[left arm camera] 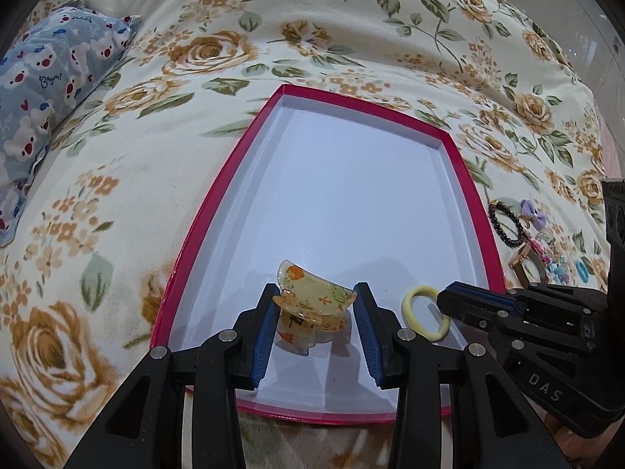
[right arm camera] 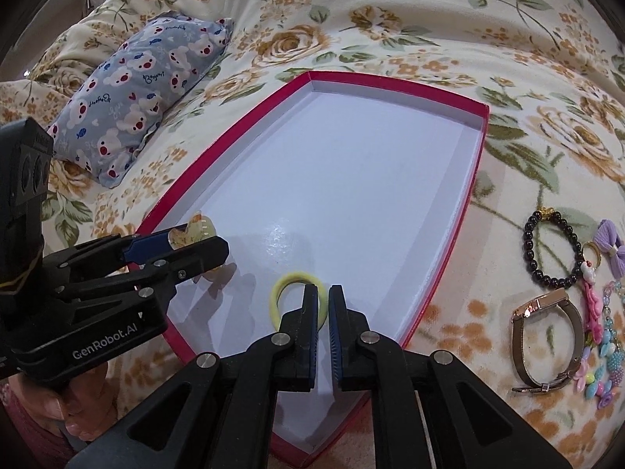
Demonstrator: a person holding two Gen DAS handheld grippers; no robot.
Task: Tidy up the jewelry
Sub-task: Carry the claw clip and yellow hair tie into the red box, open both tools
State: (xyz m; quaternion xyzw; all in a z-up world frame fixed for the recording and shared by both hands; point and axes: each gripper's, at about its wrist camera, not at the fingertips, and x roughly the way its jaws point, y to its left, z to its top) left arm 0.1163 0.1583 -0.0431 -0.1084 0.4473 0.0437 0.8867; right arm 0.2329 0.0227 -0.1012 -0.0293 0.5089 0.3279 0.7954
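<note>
Left gripper (left arm camera: pixel 316 312) is clamped across a translucent yellow-orange hair claw (left arm camera: pixel 308 305), pads pressing its two ends, low over the near end of the red-rimmed tray (left arm camera: pixel 218 211); the claw sits at or just above the tray floor, and I cannot tell whether it touches. Right gripper (right arm camera: pixel 322 312) has its jaws almost closed, only a thin gap between them, and its tips reach over the yellow hair tie (right arm camera: pixel 297 301), which lies flat on the tray floor; whether anything of the band is pinched is hidden. No earlier frame here, so no motion call.

Handling guess: the claw is light, stiff, glossy plastic (slippery, teeth could snap if squeezed hard), best held across the body as now. The tie looks soft and springy, so pinch one side of the loop.

Outside the tray on the floral bedspread (right arm camera: pixel 429 19), well apart from both grippers, are a black bead bracelet (right arm camera: pixel 539 258), a mesh-band watch (right arm camera: pixel 547 336), a purple bow (right arm camera: pixel 609 246) and a pile of pastel bead pieces (right arm camera: pixel 605 359).
</note>
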